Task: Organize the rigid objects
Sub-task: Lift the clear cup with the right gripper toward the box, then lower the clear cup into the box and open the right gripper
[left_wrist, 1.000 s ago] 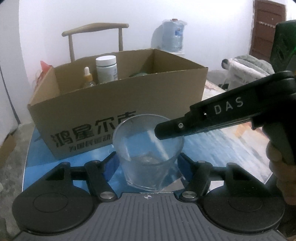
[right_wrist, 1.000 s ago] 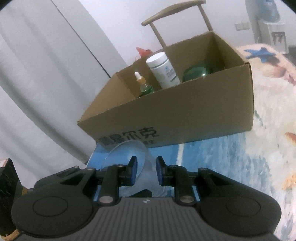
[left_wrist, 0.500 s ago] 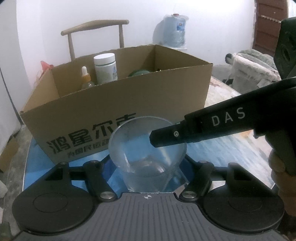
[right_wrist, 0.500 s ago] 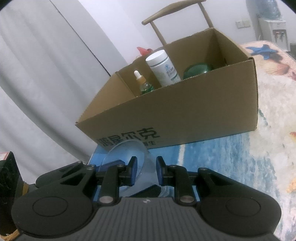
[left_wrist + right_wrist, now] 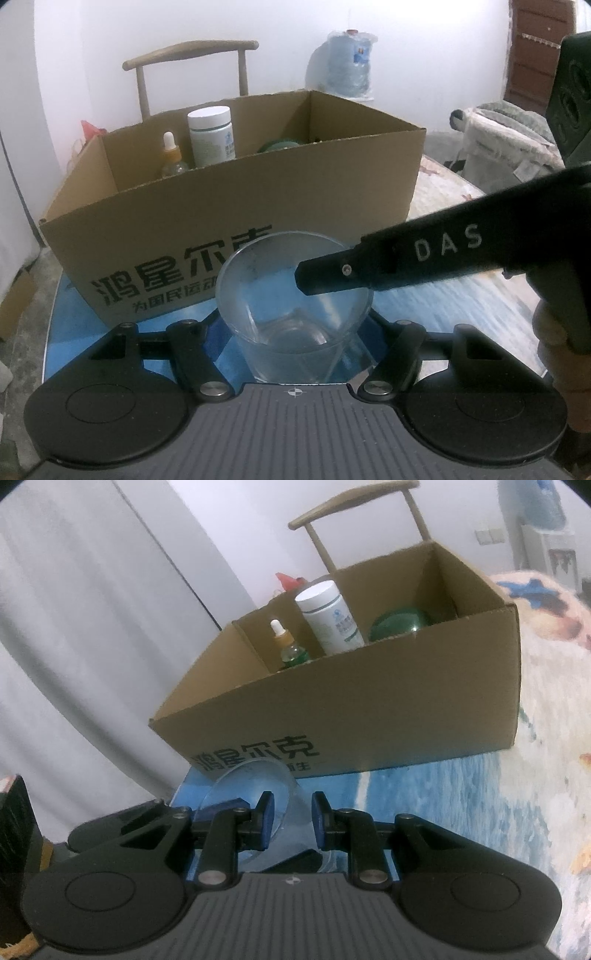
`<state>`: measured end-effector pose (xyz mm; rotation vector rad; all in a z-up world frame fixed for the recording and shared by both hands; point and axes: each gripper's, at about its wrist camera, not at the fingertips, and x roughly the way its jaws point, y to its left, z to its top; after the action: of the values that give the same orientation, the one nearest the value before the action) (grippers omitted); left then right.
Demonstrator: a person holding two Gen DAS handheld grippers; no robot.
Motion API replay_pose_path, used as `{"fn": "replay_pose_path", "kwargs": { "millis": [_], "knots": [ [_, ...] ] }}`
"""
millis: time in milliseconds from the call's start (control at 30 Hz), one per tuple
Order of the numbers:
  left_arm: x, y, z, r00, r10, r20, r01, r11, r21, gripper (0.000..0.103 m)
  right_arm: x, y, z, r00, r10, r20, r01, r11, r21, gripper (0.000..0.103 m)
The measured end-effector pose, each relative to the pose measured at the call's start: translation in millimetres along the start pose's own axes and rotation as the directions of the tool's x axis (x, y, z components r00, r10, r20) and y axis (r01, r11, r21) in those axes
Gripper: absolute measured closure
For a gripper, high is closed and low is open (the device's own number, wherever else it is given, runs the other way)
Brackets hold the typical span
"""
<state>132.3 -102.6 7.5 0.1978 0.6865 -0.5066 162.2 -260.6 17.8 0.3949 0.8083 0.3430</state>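
Note:
A clear glass tumbler [image 5: 295, 306] sits upright between the fingers of my left gripper [image 5: 295, 332], which is shut on its sides, just in front of the cardboard box [image 5: 236, 221]. My right gripper [image 5: 293, 818] is shut on the tumbler's right wall [image 5: 258, 786], one finger inside the rim and one outside; its finger [image 5: 369, 269] reaches over the glass in the left wrist view. The box holds a white bottle [image 5: 212, 136], a dropper bottle [image 5: 171, 158] and a green round object [image 5: 399, 622].
The box [image 5: 369, 716] stands on a round table with a blue sea-print cloth [image 5: 461, 805]. A wooden chair [image 5: 192, 70] is behind the box. A water jug [image 5: 347, 70] stands by the wall. A padded seat [image 5: 498, 144] is at the right.
Both grippers with the tumbler have risen a little and tilted; the box appears lower and more of its inside shows. The grips have not changed.

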Motion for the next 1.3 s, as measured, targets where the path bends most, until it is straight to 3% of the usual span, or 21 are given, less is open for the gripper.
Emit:
{"fn": "replay_pose_path", "kwargs": {
  "millis": [167, 300, 467, 600, 800, 900, 1067, 1300],
  "knots": [
    [-24.6, -2.4, 5.3, 0.998, 0.026, 0.065, -0.027, 1.0, 0.011, 0.032, -16.9, 17.5, 3.9, 0.999, 0.014, 0.038, -0.012, 0.997, -0.072, 0.08],
    [-58.2, -9.6, 23.8, 0.982, 0.073, 0.173, -0.081, 0.996, 0.043, 0.032, -45.7, 36.7, 21.6, 0.993, 0.058, 0.101, -0.043, 0.989, -0.143, 0.08],
    [-81.5, -15.9, 66.7, 0.955, 0.083, 0.286, -0.108, 0.991, 0.072, 0.032, -81.1, 55.5, 57.8, 0.977, 0.093, 0.189, -0.043, 0.967, -0.252, 0.079],
    [-66.5, -21.0, 103.8, 0.949, 0.061, 0.309, -0.095, 0.991, 0.098, 0.032, -88.7, 51.1, 94.8, 0.974, 0.064, 0.219, 0.002, 0.957, -0.289, 0.079],
    [2.6, -12.6, 144.6, 0.983, -0.067, 0.172, 0.062, 0.997, 0.036, 0.032, -59.0, 10.5, 141.5, 0.99, -0.051, 0.131, 0.084, 0.963, -0.256, 0.079],
    [36.4, -9.8, 152.7, 0.99, -0.109, 0.092, 0.111, 0.994, -0.023, 0.032, -34.3, -12.5, 153.0, 0.994, -0.094, 0.063, 0.107, 0.965, -0.24, 0.079],
    [77.3, -1.2, 153.3, 0.986, -0.165, -0.024, 0.161, 0.981, -0.112, 0.032, -3.2, -40.2, 159.6, 0.99, -0.129, -0.052, 0.114, 0.966, -0.233, 0.079],
    [100.8, 2.1, 154.2, 0.977, -0.185, -0.106, 0.166, 0.972, -0.166, 0.032, 21.4, -46.3, 157.5, 0.975, -0.186, -0.118, 0.142, 0.942, -0.304, 0.079]
  ]
}}
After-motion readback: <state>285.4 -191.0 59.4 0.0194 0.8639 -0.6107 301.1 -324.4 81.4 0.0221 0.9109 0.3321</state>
